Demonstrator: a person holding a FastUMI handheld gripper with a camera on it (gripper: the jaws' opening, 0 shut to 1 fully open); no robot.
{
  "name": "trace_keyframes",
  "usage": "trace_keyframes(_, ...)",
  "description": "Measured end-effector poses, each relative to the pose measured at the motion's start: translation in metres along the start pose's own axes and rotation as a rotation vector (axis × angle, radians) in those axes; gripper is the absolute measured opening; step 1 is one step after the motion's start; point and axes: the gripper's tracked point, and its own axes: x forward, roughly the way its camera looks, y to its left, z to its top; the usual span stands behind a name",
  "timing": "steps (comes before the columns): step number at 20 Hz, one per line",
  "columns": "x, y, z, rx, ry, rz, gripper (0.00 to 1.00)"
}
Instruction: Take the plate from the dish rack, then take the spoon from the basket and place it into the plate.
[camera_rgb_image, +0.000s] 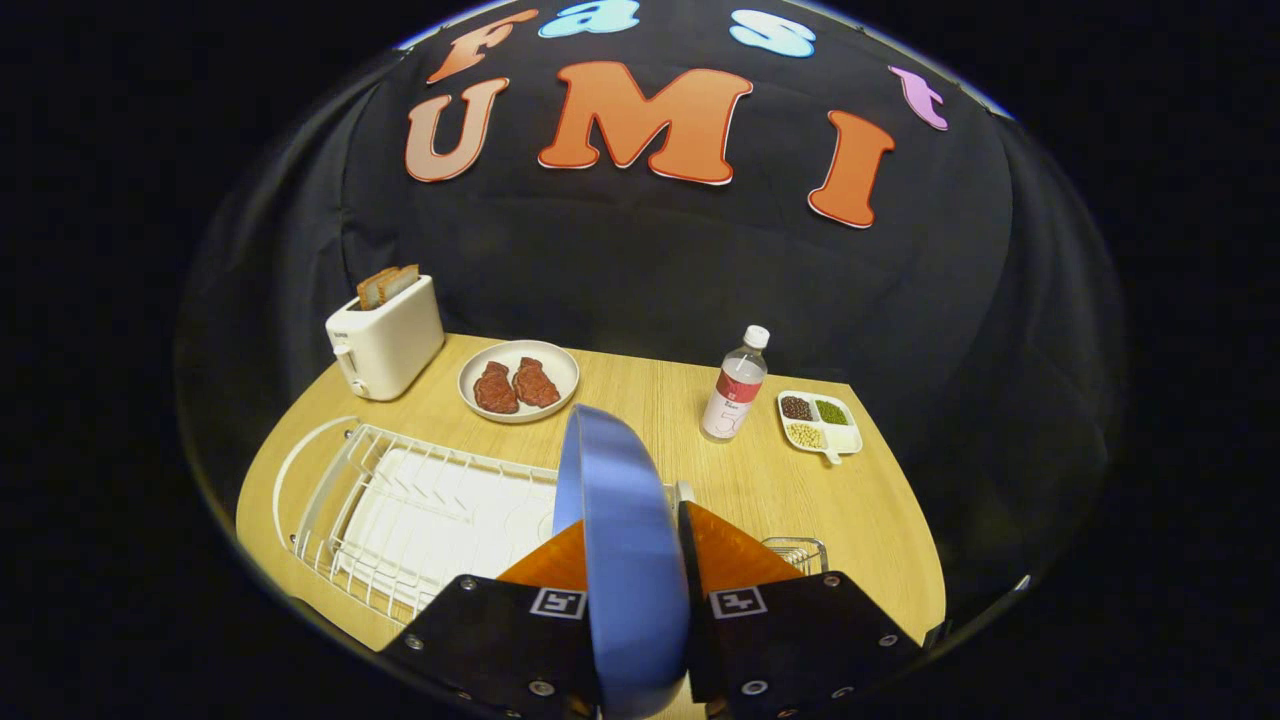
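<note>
Spanning the booth floor, a light wooden table (900, 510) carries everything in this kitchen scene. A white wire dish rack (400, 510) on its tray lies below and to one side of the gripper (636, 560), which is lifted above the tabletop. Clamped edge-on between the two orange fingers (735, 550) is the blue plate (620, 520), standing upright with its rim rising well ahead of the fingertips; both fingers press against its faces. At the table's far corner, beyond the rack, stands a white toaster (385, 340) with bread slices (388, 284) poking from its slots. Next to it rests a white plate (518, 381) holding two pieces of red meat (515, 386). Farther along the back stands a clear water bottle (735, 385) with a red label, and just beside it a small white divided dish (820, 423) of beans. Only a corner of a small wire basket (797, 550) peeks out behind one finger; its contents cannot be made out.
</note>
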Motion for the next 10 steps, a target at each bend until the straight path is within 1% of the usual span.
trace_keyframes(5, -0.049, -0.008, -0.013, 0.066, -0.054, 0.069, 0.30)
trace_keyframes(10, -0.084, -0.020, -0.050, 0.112, -0.063, 0.112, 0.30)
